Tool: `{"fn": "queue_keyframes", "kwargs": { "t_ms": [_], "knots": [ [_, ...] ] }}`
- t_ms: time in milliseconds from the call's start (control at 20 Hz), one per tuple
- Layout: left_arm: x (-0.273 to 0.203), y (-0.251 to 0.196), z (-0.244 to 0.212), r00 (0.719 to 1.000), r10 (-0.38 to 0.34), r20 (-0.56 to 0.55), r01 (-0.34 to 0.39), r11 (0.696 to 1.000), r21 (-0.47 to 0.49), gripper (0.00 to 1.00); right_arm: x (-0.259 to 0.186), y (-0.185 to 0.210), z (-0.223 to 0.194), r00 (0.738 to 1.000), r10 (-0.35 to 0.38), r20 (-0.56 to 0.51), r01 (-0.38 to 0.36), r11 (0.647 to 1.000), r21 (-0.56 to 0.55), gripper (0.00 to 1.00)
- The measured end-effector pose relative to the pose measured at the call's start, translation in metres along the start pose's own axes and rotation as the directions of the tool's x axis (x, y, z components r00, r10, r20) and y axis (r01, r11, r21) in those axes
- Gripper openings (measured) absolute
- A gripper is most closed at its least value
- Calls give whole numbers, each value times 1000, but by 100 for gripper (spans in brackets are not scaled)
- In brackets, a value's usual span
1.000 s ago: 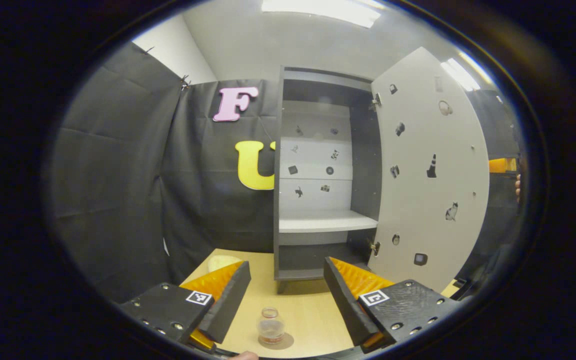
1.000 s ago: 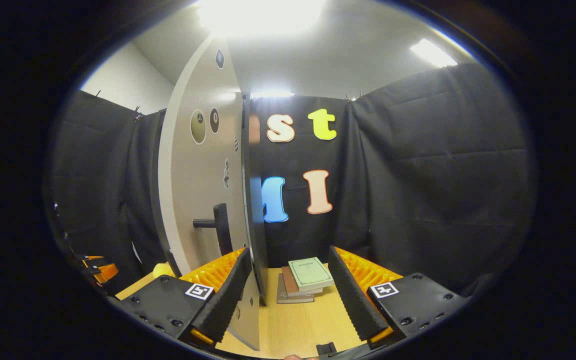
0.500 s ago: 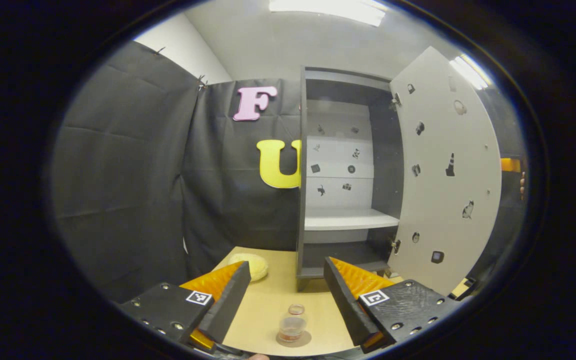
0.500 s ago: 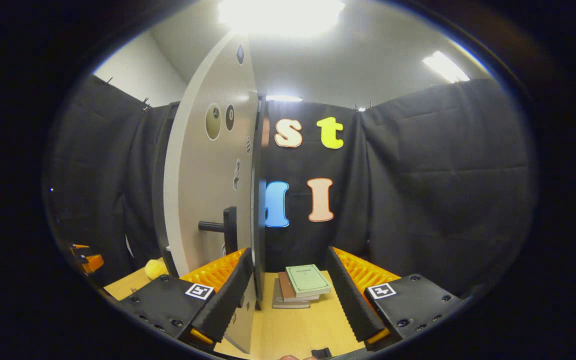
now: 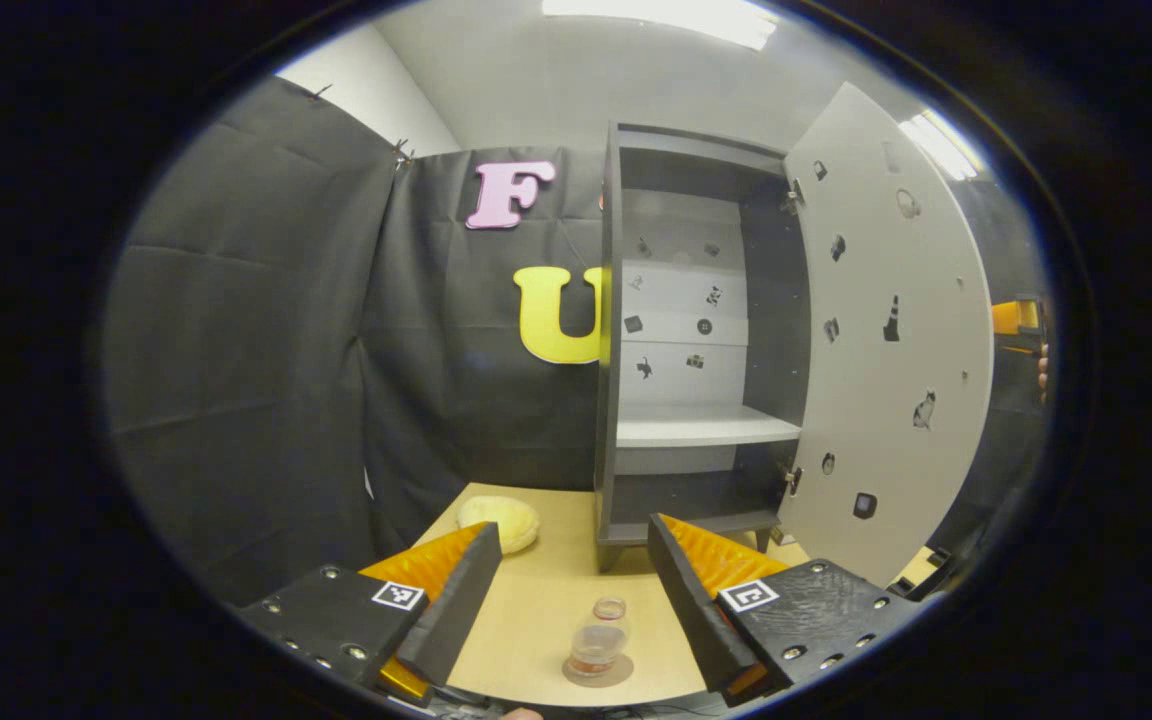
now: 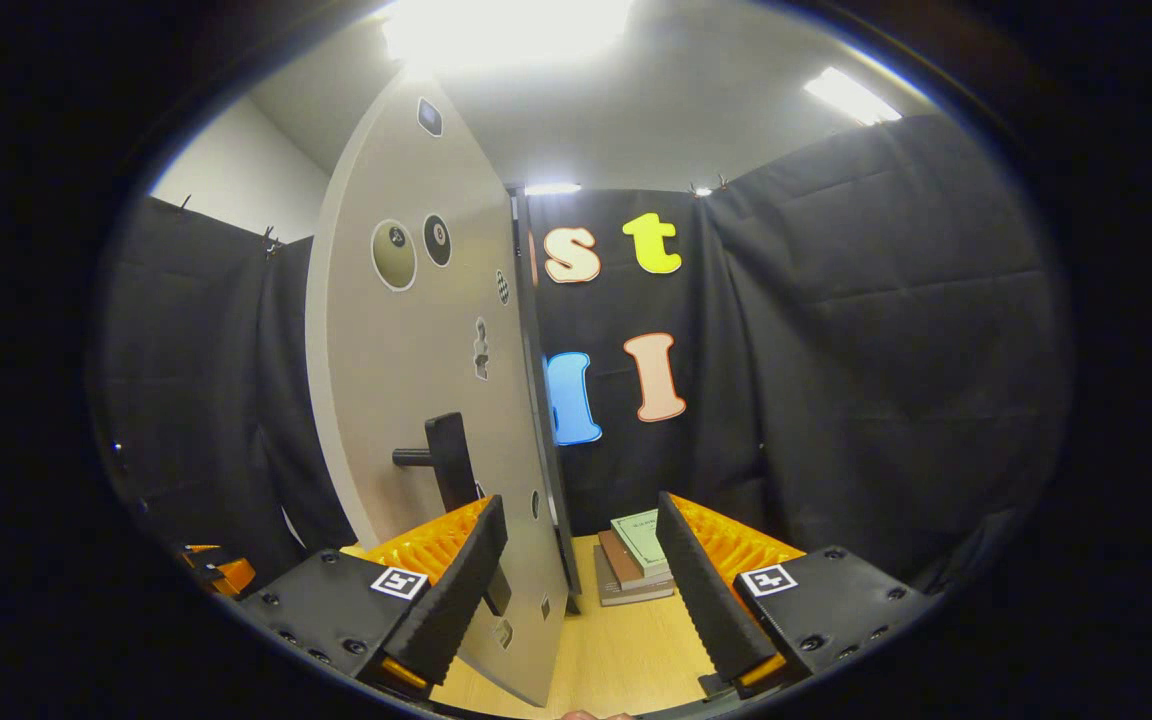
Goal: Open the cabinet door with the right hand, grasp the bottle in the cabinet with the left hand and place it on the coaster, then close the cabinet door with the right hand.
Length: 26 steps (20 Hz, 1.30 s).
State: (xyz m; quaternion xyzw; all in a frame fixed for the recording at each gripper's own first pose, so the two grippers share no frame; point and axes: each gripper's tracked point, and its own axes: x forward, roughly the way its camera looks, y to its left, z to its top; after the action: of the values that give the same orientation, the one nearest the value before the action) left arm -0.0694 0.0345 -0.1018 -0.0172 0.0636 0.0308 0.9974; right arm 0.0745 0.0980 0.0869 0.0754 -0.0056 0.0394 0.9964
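The right hand-held gripper (image 6: pixel 576 590) was spread and empty, the cabinet door's (image 6: pixel 416 400) edge upright between its fingers, handle (image 6: pixel 441 460) to the left. The left hand-held gripper (image 5: pixel 568 600) was spread above the bottle (image 5: pixel 600 640) on its coaster (image 5: pixel 598 672), in front of the cabinet (image 5: pixel 696 340). Hinges barely showed.

No legible text. Small picture stickers on cabinet door (image 5: pixel 886 340) and cabinet (image 5: pixel 681 330) back wall carry no words. Green book (image 6: pixel 644 536) cover print too small to read. Square markers on gripper bodies, no characters.
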Motion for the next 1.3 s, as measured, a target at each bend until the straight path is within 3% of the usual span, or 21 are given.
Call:
{"fn": "queue_keyframes", "kwargs": {
  "t_ms": [300, 850, 1100, 1300],
  "knots": [
    [-7, 24, 4, 1000, 27, 12, -27, 1000, -5, 89, -4, 44, -12, 999, 49, 4, -49, 998, 30, 98],
    [-16, 55, 17, 998, 62, 28, -62, 998, -7, 91, 29, 150, -43, 971, 227, -71, -224, 973, 52, 98],
    [-17, 39, 26, 998, 54, 22, -54, 998, 12, 88, 41, 140, -39, 977, 208, -48, -208, 978, 7, 98],
    [13, -9, 33, 1000, -5, 25, 5, 1000, -7, 90, 44, 91, -37, 989, 142, -39, -143, 989, -25, 98]
  ]
}}
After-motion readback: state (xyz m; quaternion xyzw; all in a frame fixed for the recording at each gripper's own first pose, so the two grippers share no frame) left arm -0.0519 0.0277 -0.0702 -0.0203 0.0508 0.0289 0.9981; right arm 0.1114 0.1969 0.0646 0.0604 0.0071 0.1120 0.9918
